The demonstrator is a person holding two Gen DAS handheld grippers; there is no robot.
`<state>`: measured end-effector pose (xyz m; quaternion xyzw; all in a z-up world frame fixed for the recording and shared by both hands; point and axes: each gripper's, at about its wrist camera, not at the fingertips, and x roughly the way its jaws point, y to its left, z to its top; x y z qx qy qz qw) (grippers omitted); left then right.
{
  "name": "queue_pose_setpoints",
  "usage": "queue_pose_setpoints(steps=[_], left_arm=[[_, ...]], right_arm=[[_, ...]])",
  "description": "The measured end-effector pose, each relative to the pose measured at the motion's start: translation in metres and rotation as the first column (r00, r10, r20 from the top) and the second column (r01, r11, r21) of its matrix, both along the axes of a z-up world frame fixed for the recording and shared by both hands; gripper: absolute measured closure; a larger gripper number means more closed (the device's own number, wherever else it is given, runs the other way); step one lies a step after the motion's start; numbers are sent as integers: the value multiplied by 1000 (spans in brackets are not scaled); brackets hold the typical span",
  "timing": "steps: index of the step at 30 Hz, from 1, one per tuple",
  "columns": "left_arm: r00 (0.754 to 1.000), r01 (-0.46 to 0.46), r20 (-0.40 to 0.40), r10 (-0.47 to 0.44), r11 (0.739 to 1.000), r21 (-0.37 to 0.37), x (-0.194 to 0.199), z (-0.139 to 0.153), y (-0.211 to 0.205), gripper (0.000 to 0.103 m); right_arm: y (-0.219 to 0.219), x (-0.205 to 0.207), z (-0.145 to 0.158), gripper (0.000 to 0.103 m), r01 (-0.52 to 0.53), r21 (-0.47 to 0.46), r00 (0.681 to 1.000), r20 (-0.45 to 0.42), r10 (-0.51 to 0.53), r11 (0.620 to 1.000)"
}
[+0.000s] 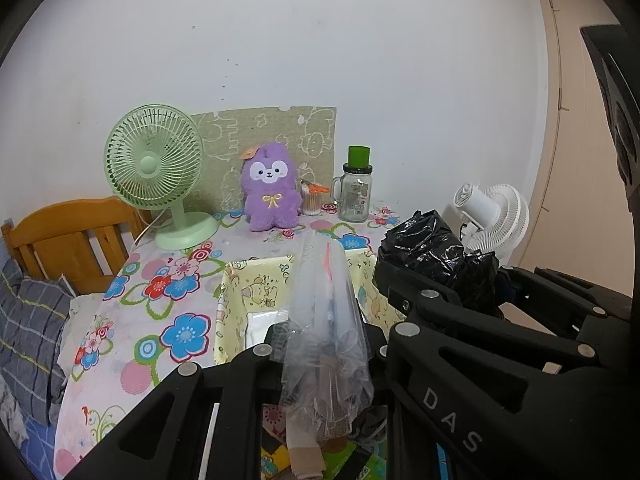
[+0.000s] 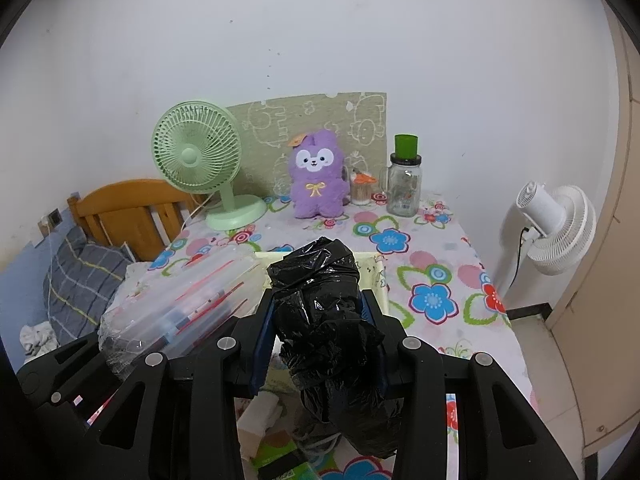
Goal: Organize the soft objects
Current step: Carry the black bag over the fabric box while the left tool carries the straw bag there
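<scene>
The left gripper (image 1: 320,344) is pinched narrow on a clear plastic bag bundle (image 1: 324,320), a crinkled roll of transparent bags with red strips, held up above the near edge of the table (image 1: 120,320). Just beside it, the right gripper (image 2: 320,320) is clamped on a crumpled black plastic bag (image 2: 324,312), its blue-lined fingers (image 2: 262,340) pressing the bag from both sides; the bag bulges above and below the jaws. Both bundles hang over a pale yellow fabric basket (image 1: 248,280) with cartoon prints, which sits on the floral tablecloth toward the near edge of the table, with something white lying inside it. Along the far edge, against a green patterned board (image 1: 276,128) leaning on the wall, stand a green desk fan (image 1: 156,172) at the far left corner, a purple plush toy (image 1: 272,188) near the middle, a small cup of cotton swabs (image 1: 312,200) just beside the toy, and a glass jar with a green cap (image 1: 356,188) toward the far right corner. Off the table's left edge are a wooden headboard (image 1: 60,236) and a grey checked pillow (image 1: 28,320); off its right edge stands a white fan (image 2: 556,228).
</scene>
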<state>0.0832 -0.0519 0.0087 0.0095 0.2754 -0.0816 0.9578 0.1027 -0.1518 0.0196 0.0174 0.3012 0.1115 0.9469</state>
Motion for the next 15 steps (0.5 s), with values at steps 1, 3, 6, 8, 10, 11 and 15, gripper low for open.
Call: queue_pose_setpoints(steps=[1, 3, 6, 8, 10, 11, 15], left_arm=[[1000, 0, -1, 0, 1000, 0, 3, 0, 0, 86], [1000, 0, -3, 0, 1000, 0, 7, -1, 0, 86], [1000, -8, -6, 8, 1000, 3, 14, -2, 2, 86], [1000, -14, -11, 14, 1000, 4, 20, -2, 3, 86], [1000, -22, -16, 22, 1000, 5, 26, -4, 4, 86], [999, -25, -20, 25, 1000, 4, 29, -4, 5, 86], [999, -32, -29, 32, 999, 8, 39, -6, 8, 86]], right_arm=[[0, 2, -1, 59, 0, 0, 1000, -1, 0, 1000], [0, 7, -1, 59, -1, -2, 1000, -3, 1, 1000], [0, 15, -3, 59, -5, 6, 1000, -8, 5, 1000], [1, 20, -4, 59, -7, 10, 1000, -13, 7, 1000], [2, 25, -5, 59, -12, 13, 1000, -19, 12, 1000], [3, 28, -5, 59, -16, 14, 1000, -22, 17, 1000], [6, 39, -7, 59, -29, 16, 999, -31, 30, 999]])
